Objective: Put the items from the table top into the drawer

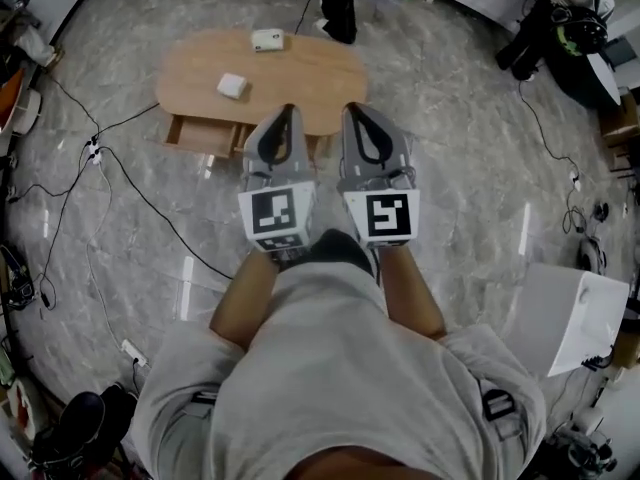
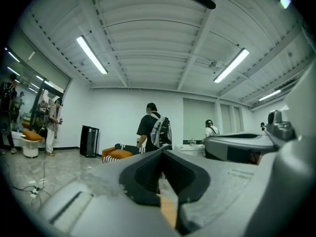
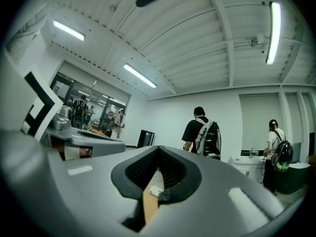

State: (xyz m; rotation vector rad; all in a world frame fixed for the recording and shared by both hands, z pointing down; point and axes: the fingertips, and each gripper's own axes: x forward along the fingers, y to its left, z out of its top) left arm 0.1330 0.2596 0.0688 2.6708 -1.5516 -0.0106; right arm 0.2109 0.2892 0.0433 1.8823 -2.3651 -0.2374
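The white flat box (image 1: 267, 39) and white square block (image 1: 232, 86) lie unstored on the oval wooden worktop (image 1: 310, 73), its wooden drawer (image 1: 200, 133) is open, and the left tool (image 1: 288, 111) and right tool (image 1: 353, 110) are clenched, empty.

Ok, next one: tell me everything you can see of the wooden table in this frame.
The table has an oval, smooth, light-brown wooden top and stands on the grey marbled floor. A shallow wooden drawer stands pulled open from its near left side; what is inside it is too small to tell. Two things rest on the top: a white block left of centre and a white box by the far edge. The table's legs are not visible.
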